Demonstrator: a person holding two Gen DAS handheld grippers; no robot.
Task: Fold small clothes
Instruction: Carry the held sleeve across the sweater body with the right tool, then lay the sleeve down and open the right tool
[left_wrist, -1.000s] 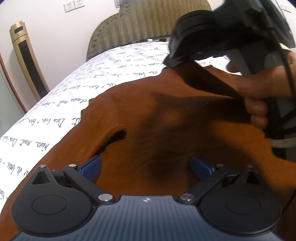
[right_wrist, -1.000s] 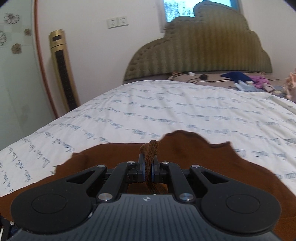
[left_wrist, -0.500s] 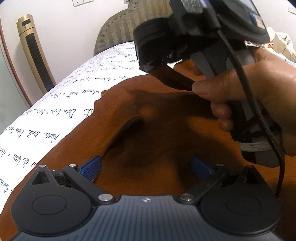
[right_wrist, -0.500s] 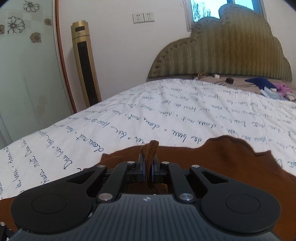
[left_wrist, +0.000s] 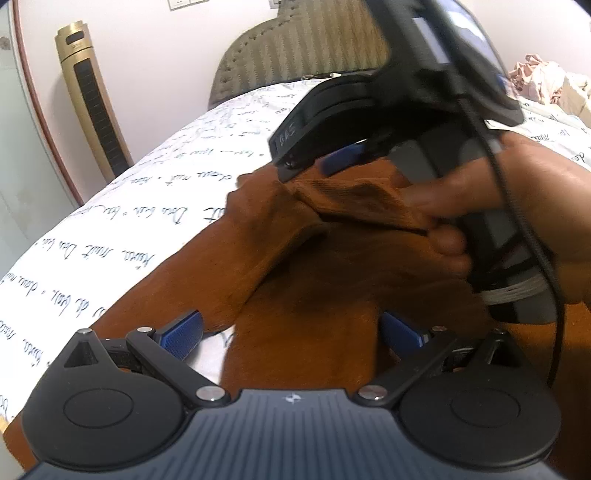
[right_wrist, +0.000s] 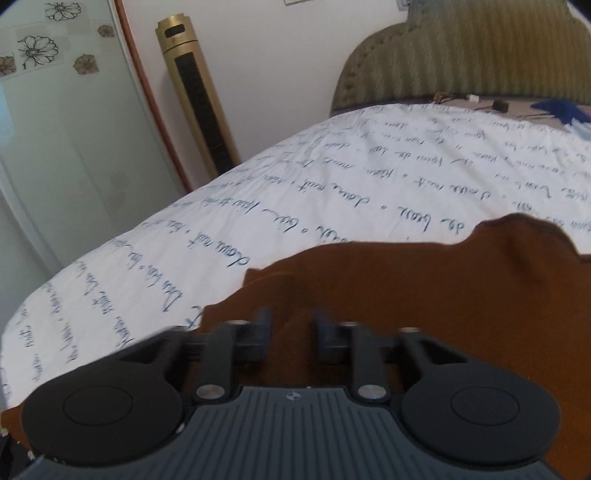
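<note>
In the left wrist view, the left gripper (left_wrist: 291, 328) stands with its two blue pads wide apart, and nothing is pressed between them. The brown garment (left_wrist: 314, 295) lies flat on the bed directly under and ahead of this gripper, and a long fold of it runs from near the left pad up and away. A small patch of the white sheet (left_wrist: 129, 206) with dark handwriting print shows just beside the left pad, where the cloth is parted. Further ahead and to the right, a person's hand (left_wrist: 517, 206) holds the right gripper (left_wrist: 325, 164), which comes in from the upper right. Its tip is just above a raised ribbed edge of the garment, and one blue pad is visible there. Far ahead to the left stands a gold tower fan (left_wrist: 92, 99) against the wall, and a padded headboard (left_wrist: 310, 55) is behind the bed.

In the right wrist view, the right gripper (right_wrist: 290, 332) has its jaws opening. They are blurred, with a clear gap between them, and only the flat brown garment (right_wrist: 424, 295) shows in this gap; no cloth is pinched. The garment spreads under and ahead to the right of the gripper. The white sheet (right_wrist: 332, 184) goes on beyond it, with the gold tower fan (right_wrist: 199, 96) far ahead to the left and the headboard (right_wrist: 480, 55) far ahead to the right.
</note>
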